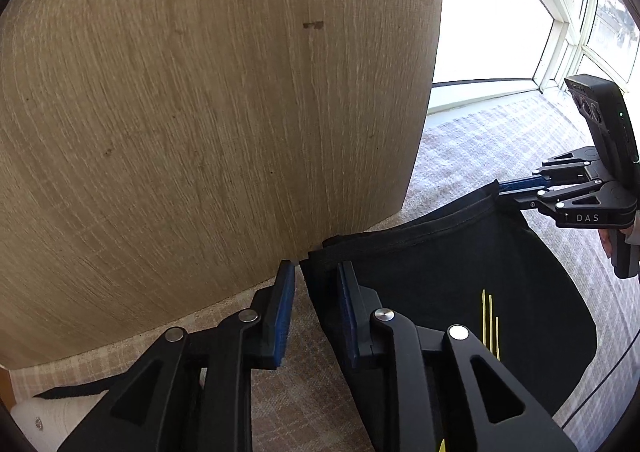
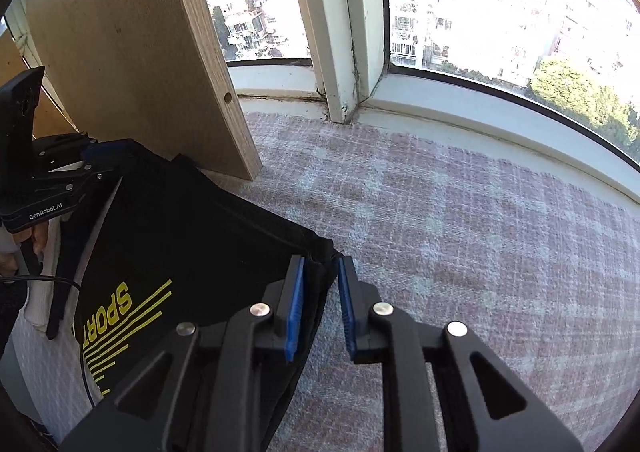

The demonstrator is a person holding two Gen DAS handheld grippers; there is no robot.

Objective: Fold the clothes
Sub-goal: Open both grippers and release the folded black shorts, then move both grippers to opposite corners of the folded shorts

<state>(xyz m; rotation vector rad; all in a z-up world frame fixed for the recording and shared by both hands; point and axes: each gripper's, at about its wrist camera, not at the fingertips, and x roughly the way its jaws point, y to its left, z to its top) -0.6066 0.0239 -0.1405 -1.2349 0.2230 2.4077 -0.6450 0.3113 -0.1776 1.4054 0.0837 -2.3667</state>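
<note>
A black sports shirt [image 1: 440, 272] [image 2: 180, 232] with yellow stripes and the word SPORT lies on a checked woven surface [image 2: 480, 252]. My left gripper [image 1: 316, 272] stands open at its near-left top corner. The hem edge lies between the blue pads [image 1: 282, 304], with a gap showing beside the left pad. My right gripper [image 2: 320, 268] is open at the other top corner. Slack black cloth hangs between its pads, clear of the right one. Each gripper shows in the other's view: right gripper [image 1: 500, 187], left gripper [image 2: 90, 157].
A tall wooden panel [image 1: 200, 111] [image 2: 140, 51] stands upright just behind the shirt's top edge. A window [image 2: 500, 11] with a white sill [image 2: 480, 107] bounds the far side. White cloth [image 2: 36, 292] lies by the shirt's left side, and a hand [image 2: 38, 240] holds the left gripper.
</note>
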